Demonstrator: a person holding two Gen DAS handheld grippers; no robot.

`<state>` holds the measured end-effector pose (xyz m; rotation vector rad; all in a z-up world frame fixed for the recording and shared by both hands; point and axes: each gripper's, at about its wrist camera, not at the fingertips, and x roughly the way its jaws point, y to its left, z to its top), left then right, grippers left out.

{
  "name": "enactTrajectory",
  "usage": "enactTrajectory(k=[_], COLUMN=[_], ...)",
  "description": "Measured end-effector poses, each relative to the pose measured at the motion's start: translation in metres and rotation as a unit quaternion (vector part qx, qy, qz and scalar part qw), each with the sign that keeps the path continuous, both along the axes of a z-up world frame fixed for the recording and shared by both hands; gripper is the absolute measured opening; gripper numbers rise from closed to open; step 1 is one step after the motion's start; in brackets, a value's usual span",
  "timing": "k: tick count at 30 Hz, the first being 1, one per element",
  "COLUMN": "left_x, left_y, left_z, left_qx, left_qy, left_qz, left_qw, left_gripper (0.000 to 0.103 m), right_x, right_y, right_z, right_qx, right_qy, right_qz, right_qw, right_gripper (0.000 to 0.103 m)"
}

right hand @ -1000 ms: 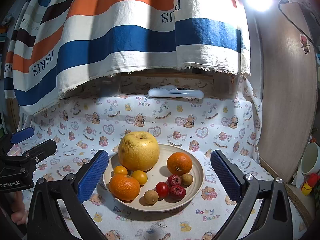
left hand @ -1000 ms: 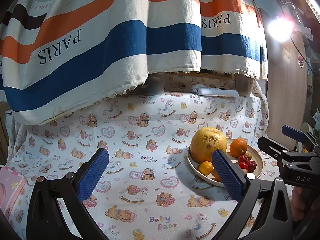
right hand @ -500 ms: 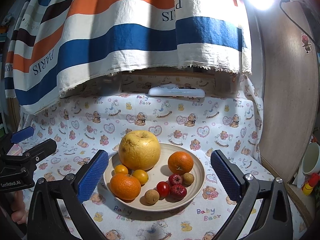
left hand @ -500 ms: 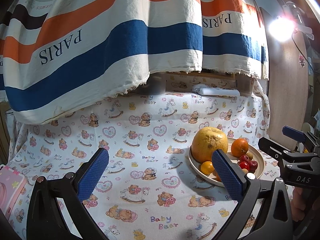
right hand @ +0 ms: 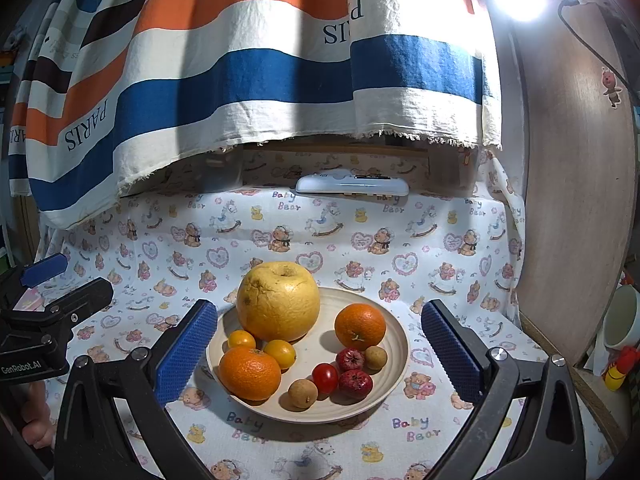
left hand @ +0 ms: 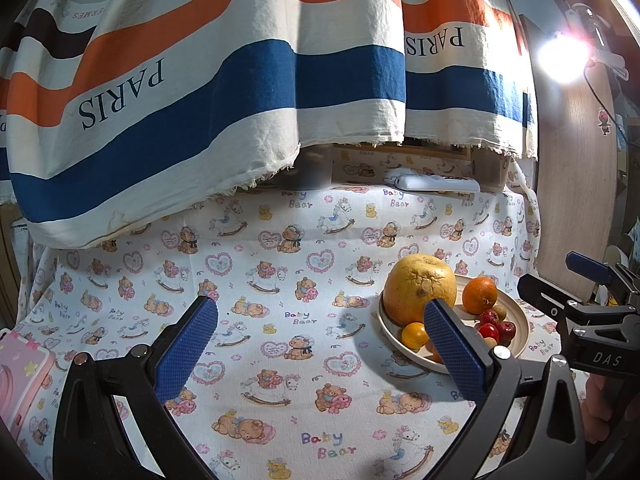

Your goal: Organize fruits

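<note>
lying on a desk [right hand: 460, 240] covered with a bear-print cloth, a cream plate [right hand: 394, 332] of fruit is seen. in the right wrist view the plate sits between and just beyond the blue pads of the right tongs [right hand: 318, 354], which are spread wide and hold nothing. in the left wrist view the left tongs [left hand: 320, 354] are also spread and empty; the plate [left hand: 516, 320] lies to their right, partly hidden behind the right pad.

counted on the plate: one large yellow pomelo [right hand: 278, 300], two oranges [right hand: 250, 372], two small yellow citrus [right hand: 280, 354], two dark red fruits [right hand: 356, 384], one cherry tomato [right hand: 325, 378] and two small brown fruits [right hand: 303, 393]. a white remote [right hand: 352, 185] lies at the back, under a striped cloth [right hand: 240, 80].

compared with a second ago, the fruit is unmoved on the plate, and both tongs are seen drawn back slightly, equally wide.
</note>
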<state>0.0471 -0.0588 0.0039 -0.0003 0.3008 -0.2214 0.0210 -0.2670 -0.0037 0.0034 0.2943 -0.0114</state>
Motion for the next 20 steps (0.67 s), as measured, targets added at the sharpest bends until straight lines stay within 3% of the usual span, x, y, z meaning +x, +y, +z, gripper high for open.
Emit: enactTrajectory(k=[20], left_x=[-0.0016], left_y=[-0.0008], left_z=[0.0008], left_qx=[-0.001], left_qy=[0.000], left_qz=[0.002], left_qw=[1.0000], left_gripper=[0.102], right_x=[0.0003], right_y=[0.0001], right_z=[0.0001], right_qx=[-0.001], right_qy=[0.000], right_qz=[0.000], right_qw=[1.000], right_gripper=[0.102])
